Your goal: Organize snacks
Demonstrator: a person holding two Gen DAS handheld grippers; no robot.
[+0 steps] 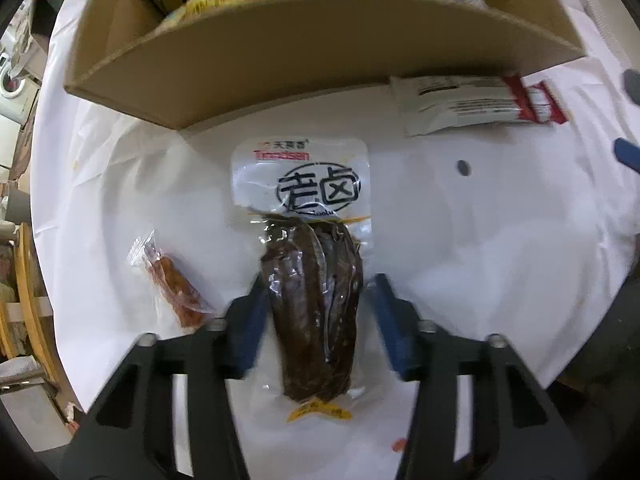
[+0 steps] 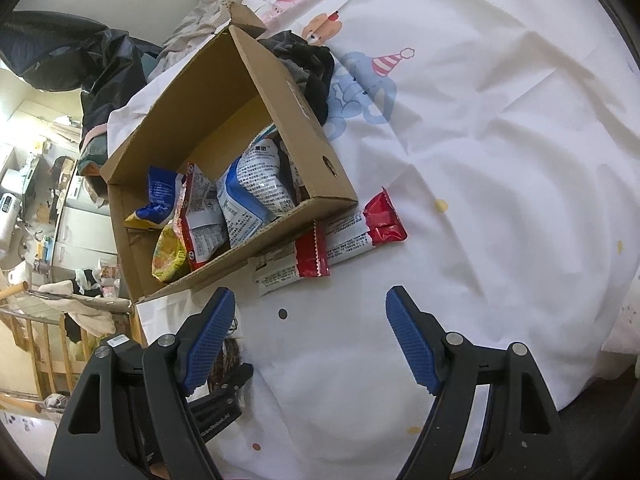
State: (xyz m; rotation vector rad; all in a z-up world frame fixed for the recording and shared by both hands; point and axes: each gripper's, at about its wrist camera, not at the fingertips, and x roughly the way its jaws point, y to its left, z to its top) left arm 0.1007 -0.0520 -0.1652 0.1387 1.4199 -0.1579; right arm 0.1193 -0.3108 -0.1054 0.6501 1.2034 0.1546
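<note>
box (image 2: pixel 224 128): matt brown cardboard | meat pack (image 1: pixel 312 280): glossy clear plastic | bedsheet (image 2: pixel 480 160): matt creased white cloth | right gripper (image 2: pixel 310 320) pads (image 2: pixel 408 336): textured blue

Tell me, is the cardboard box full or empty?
Partly full. The cardboard box holds several snack bags at one end; the other end shows bare cardboard.

Brown cardboard box (image 2: pixel 280 92); white sheet (image 2: pixel 500 160) (cartoon print); red-white wrappers (image 2: pixel 360 232); blue finger pads (image 2: pixel 408 336).
</note>
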